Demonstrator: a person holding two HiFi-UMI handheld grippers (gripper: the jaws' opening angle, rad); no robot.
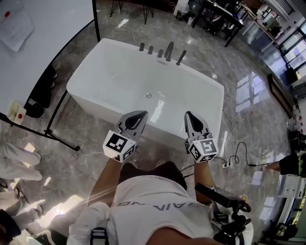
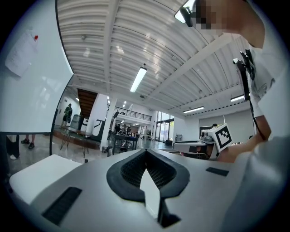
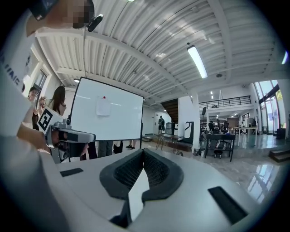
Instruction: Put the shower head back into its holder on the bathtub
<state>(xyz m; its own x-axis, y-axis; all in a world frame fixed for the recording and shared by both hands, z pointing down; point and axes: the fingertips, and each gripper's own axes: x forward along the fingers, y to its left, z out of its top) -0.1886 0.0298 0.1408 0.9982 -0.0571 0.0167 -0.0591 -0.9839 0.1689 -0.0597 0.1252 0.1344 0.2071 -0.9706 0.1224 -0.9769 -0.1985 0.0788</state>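
Note:
The white bathtub (image 1: 91, 79) lies ahead of me in the head view. A row of dark fittings (image 1: 160, 51) stands on its far rim. At the row's right end a slim dark shower head (image 1: 180, 57) stands slanted on the rim. Both grippers hover side by side over the tub's near rim, close to my chest. My left gripper (image 1: 139, 116) (image 2: 146, 154) is shut with nothing between its pads. My right gripper (image 1: 189, 116) (image 3: 143, 154) is shut and empty too. Each gripper view shows the room and the other gripper, not the tub.
A whiteboard (image 1: 43, 28) on a black stand (image 1: 57, 136) is left of the tub, and people stand by it (image 1: 19, 158). A power strip with cables (image 1: 228, 163) lies on the floor to the right. Desks (image 1: 215, 14) stand beyond the tub.

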